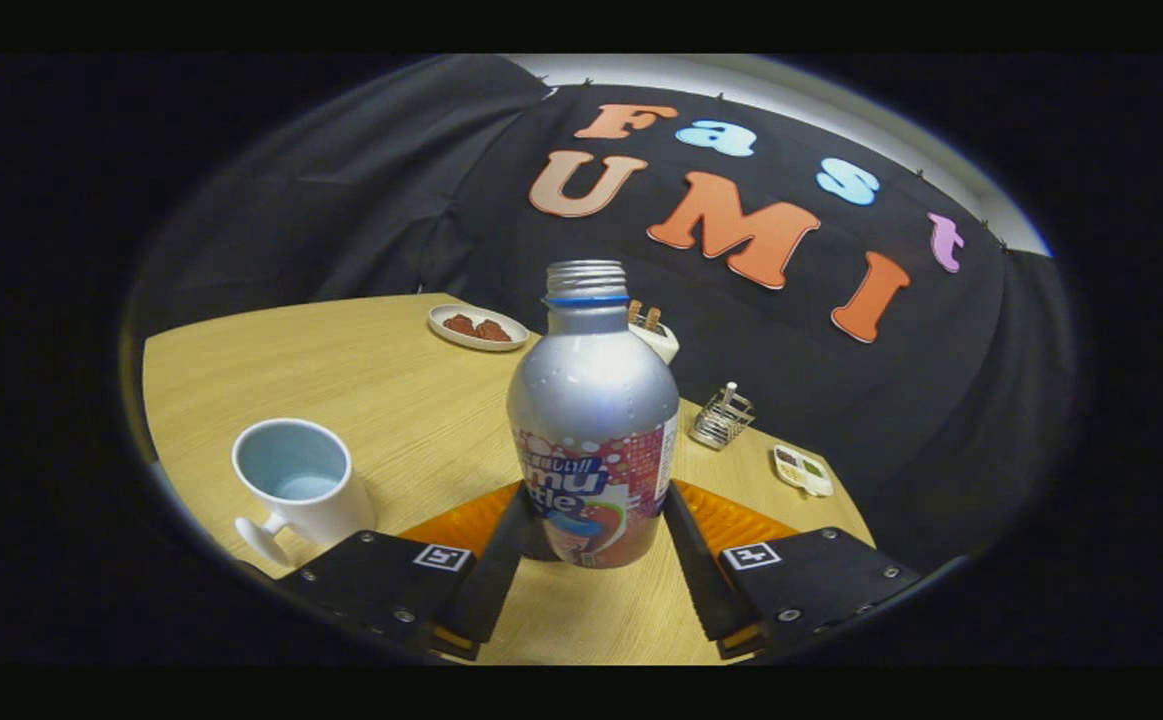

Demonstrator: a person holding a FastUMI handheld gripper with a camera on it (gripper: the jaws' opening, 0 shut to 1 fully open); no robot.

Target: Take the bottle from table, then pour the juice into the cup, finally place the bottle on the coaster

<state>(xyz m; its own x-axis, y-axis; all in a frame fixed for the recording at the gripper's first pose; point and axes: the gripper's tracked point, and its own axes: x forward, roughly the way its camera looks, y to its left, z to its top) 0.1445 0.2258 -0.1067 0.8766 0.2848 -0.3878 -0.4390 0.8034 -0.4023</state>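
Staged recording booth, black cloth wall point(361, 200), wooden table point(381, 380) set with snack plate point(477, 327), cup point(296, 480)

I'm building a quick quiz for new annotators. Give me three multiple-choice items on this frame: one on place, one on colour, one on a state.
1. Where does the bottle stand?
A. between the claw's fingers
B. inside the cup
C. on the plate

2. What colour is the cup?
A. red
B. white
C. black

3. What is the state of the bottle's top?
A. capped
B. uncapped, bare threads
C. corked

Answers:
1 A: the claw has a finger at each side of the bottle's base.
2 B: white outside, pale blue inside, beside the fingers.
3 B: the silver threaded neck shows above a blue ring.
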